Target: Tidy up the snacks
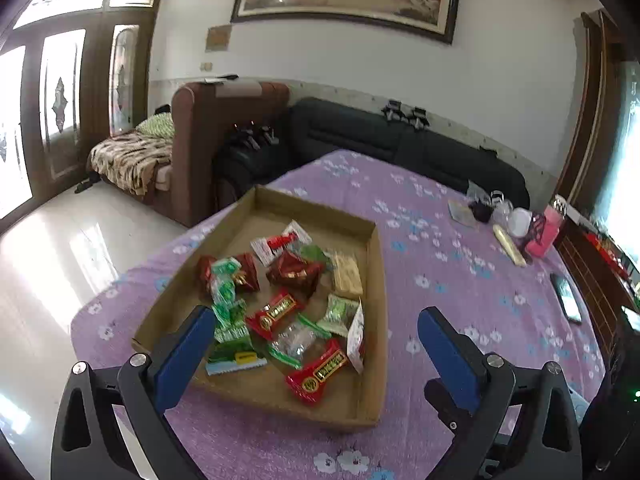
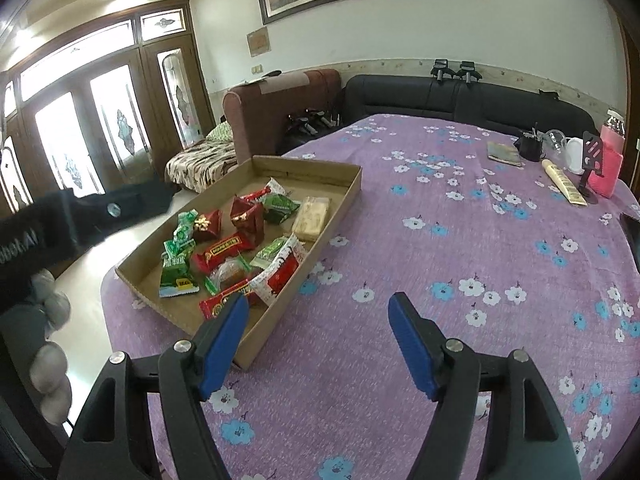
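A shallow cardboard tray sits on the purple flowered tablecloth and holds several wrapped snacks: red bars, green packets, dark red pyramid packs and a pale wafer block. My left gripper is open and empty, hovering above the tray's near end. In the right wrist view the tray lies left of centre with the same snacks. My right gripper is open and empty, above the cloth just right of the tray's near corner.
At the table's far right stand a pink bottle, a black phone stand, a dark cup, a booklet and a cream tube. A phone lies near the right edge. A black sofa stands behind the table.
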### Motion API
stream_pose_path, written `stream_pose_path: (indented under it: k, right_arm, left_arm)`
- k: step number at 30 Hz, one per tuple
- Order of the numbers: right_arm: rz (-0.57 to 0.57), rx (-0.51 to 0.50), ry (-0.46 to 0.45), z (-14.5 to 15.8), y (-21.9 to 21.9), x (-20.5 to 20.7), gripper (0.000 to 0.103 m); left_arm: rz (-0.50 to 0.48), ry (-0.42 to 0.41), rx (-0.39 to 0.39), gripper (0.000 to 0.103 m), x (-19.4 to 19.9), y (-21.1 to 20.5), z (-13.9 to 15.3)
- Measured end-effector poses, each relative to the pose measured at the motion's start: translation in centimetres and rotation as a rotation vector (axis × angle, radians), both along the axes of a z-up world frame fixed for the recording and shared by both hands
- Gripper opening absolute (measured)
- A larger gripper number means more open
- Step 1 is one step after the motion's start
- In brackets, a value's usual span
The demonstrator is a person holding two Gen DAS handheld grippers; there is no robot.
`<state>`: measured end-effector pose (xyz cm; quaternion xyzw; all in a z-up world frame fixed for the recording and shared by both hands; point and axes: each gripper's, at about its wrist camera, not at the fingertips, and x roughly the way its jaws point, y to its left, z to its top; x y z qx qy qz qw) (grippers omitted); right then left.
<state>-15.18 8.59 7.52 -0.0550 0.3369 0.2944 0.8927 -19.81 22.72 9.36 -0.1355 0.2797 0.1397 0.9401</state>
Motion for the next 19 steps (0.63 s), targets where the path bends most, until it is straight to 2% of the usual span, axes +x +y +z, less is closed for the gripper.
stream_pose_path:
  k: [7,14,19]
  right_arm:
    - [0.012,-0.026,0.018,-0.8,0.9,-0.3,0.072]
    - [0.048,-0.053,-0.001,-0.8,2.0,-1.1,0.073]
    - [0.044,-0.053,0.0,-0.6,1.9,-1.1,0.073]
  left_arm:
    - [0.0,0.045,-0.004,0.103,0.7,0.3,-0.9]
    - [-0.016,0.089,-0.06,0.103,1.2,1.2,-1.7]
    - [-0.025,0.11,-0.044,0.103,2.0,0.2,-1.5]
